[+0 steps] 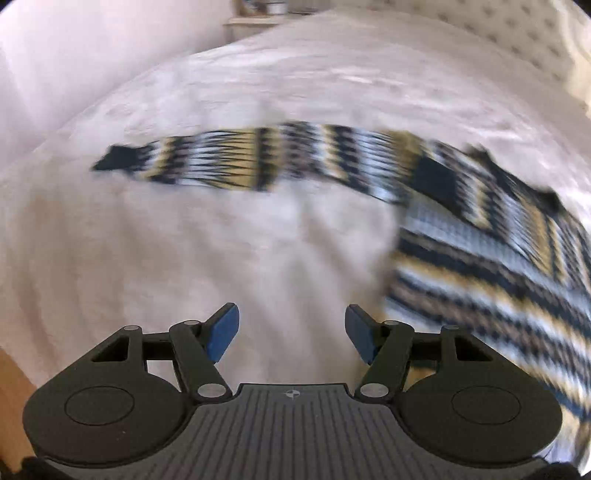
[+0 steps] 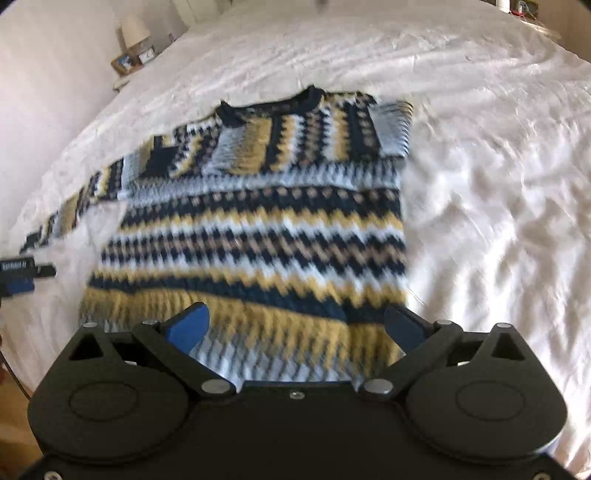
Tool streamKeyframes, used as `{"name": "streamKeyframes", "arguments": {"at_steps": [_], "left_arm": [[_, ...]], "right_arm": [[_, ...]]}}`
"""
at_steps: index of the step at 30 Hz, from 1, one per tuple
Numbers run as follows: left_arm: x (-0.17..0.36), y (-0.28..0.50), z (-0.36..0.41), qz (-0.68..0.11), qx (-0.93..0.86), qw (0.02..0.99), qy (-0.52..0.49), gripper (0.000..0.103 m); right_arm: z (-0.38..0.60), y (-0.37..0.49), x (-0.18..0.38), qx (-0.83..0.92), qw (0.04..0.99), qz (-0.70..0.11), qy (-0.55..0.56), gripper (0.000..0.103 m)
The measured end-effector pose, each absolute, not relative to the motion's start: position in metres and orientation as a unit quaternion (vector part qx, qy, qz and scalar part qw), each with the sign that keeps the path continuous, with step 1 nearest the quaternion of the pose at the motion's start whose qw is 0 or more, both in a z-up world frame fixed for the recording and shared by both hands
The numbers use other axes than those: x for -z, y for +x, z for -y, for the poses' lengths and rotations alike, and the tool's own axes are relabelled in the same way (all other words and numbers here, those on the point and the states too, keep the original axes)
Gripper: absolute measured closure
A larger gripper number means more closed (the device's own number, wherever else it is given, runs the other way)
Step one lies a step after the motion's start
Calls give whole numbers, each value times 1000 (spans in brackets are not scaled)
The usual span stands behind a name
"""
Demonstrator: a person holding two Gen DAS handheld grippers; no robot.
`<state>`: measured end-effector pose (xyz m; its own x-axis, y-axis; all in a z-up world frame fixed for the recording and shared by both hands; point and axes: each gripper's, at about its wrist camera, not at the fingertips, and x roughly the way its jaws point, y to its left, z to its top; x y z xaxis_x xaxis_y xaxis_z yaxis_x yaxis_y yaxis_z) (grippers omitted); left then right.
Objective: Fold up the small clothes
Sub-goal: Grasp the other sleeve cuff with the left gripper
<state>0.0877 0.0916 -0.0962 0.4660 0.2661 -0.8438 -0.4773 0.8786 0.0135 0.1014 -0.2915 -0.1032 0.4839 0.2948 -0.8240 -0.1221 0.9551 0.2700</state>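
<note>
A knitted sweater (image 2: 258,229) with navy, yellow, tan and white zigzag bands lies flat on a white bed (image 2: 480,184), collar away from me. Its right sleeve is folded across the chest; its left sleeve (image 1: 229,162) stretches out sideways. My right gripper (image 2: 295,325) is open and empty, jaws wide over the sweater's bottom hem. My left gripper (image 1: 291,328) is open and empty above bare bedsheet (image 1: 221,258), with the sweater body (image 1: 498,273) to its right and the outstretched sleeve ahead. The left gripper's fingertip (image 2: 22,277) shows at the left edge of the right wrist view.
A bedside table with a lamp (image 2: 135,29) and framed pictures (image 2: 125,61) stands at the far left of the bed. A tufted headboard (image 1: 517,40) is at the far right in the left wrist view. Wooden floor (image 1: 11,398) shows at the bed's near edge.
</note>
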Motion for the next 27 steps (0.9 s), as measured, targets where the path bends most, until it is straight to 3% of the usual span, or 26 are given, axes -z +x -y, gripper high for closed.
{"name": "streamKeyframes", "arguments": {"at_steps": [14,27], "left_arm": [[113,123,-281,-433,-295,830,-191,40],[151,171,-344,-443,-278,822,-226,40]], "right_arm": [[172,161,69,-130,858,-491,74,2],[95,190,66,-134,846,-514,41,2]]}}
